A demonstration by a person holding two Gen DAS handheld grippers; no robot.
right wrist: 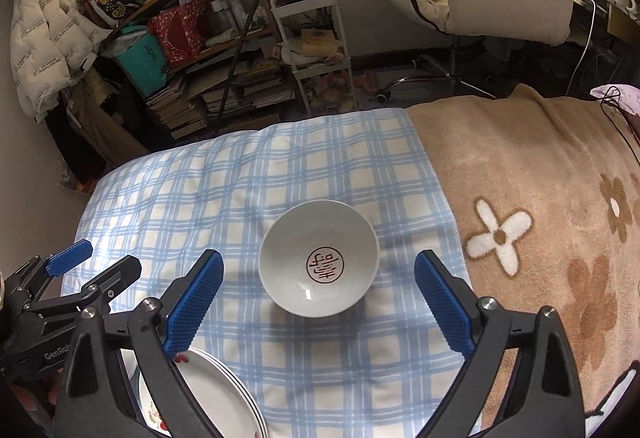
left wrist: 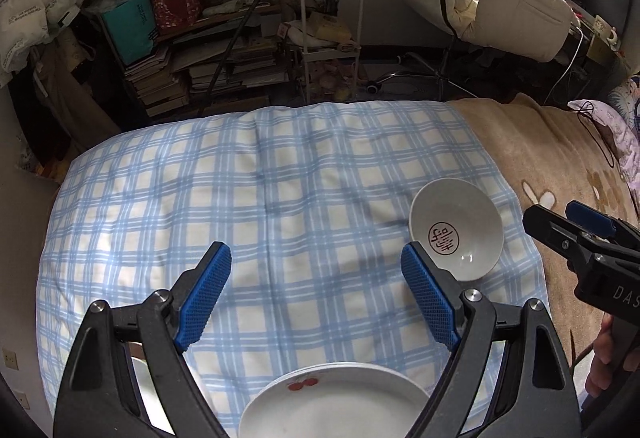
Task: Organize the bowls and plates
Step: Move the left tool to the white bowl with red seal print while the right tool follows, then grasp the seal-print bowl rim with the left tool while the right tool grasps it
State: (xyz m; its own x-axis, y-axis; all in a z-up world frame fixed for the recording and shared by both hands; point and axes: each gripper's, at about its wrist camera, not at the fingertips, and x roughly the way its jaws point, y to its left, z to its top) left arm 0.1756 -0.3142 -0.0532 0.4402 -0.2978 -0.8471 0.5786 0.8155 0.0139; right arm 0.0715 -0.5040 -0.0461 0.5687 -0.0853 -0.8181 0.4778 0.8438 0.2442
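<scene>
A white bowl (right wrist: pixel 319 258) with a red round mark inside sits on the blue checked quilt (right wrist: pixel 248 177), a little tilted. My right gripper (right wrist: pixel 319 264) hovers over it, open, with the bowl between and beyond its blue pads and touching neither. In the left wrist view the same bowl (left wrist: pixel 456 228) lies to the right, just past the right pad. My left gripper (left wrist: pixel 316 256) is open and empty above a stack of white plates (left wrist: pixel 340 404) with a red cherry print. The plates (right wrist: pixel 216 394) also show at the lower left of the right wrist view.
A beige flowered blanket (right wrist: pixel 540 197) covers the bed right of the quilt. Beyond the bed's far edge are crowded bookshelves (left wrist: pixel 192 49), a white trolley (left wrist: pixel 328 33) and a chair draped with a cream jacket (left wrist: pixel 516 9). A hand (left wrist: pixel 600 370) holds the right gripper.
</scene>
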